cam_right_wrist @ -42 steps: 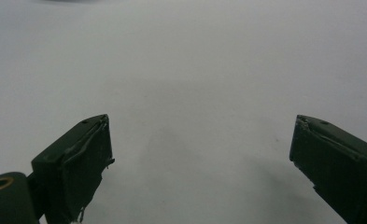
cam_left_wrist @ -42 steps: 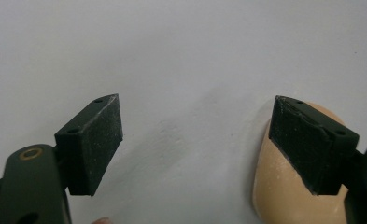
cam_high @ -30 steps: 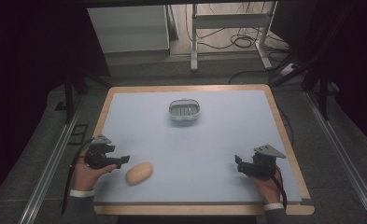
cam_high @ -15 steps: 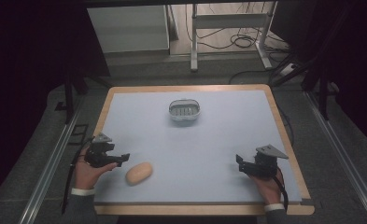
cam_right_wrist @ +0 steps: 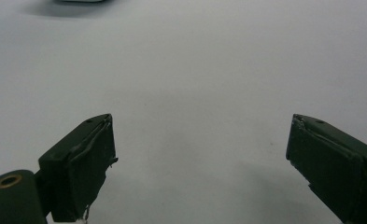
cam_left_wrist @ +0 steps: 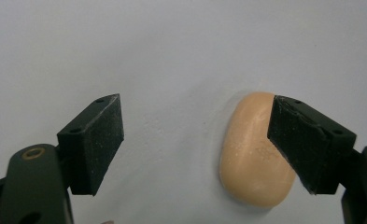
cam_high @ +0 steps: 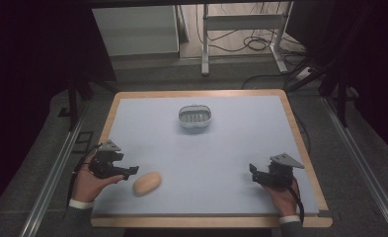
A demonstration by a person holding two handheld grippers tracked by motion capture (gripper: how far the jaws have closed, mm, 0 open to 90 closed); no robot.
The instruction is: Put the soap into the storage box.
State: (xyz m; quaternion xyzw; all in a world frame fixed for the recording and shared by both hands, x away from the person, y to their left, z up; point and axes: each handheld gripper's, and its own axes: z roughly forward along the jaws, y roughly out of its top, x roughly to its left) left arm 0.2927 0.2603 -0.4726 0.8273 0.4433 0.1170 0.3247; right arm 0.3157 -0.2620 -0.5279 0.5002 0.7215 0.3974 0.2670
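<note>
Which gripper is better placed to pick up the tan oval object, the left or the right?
Left, probably. The left gripper is open right beside the tan oval object; the right gripper sits far across the table.

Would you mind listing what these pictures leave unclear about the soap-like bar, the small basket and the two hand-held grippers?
- Tan bar: in the left gripper view, the black jaw in front covers its right side, so contact cannot be judged.
- Basket: too small in the high view to tell its contents.
- Right hand-held gripper: its view cuts both jaws at the bottom edge.
- Left hand-held gripper: small and dark in the high view.
</note>
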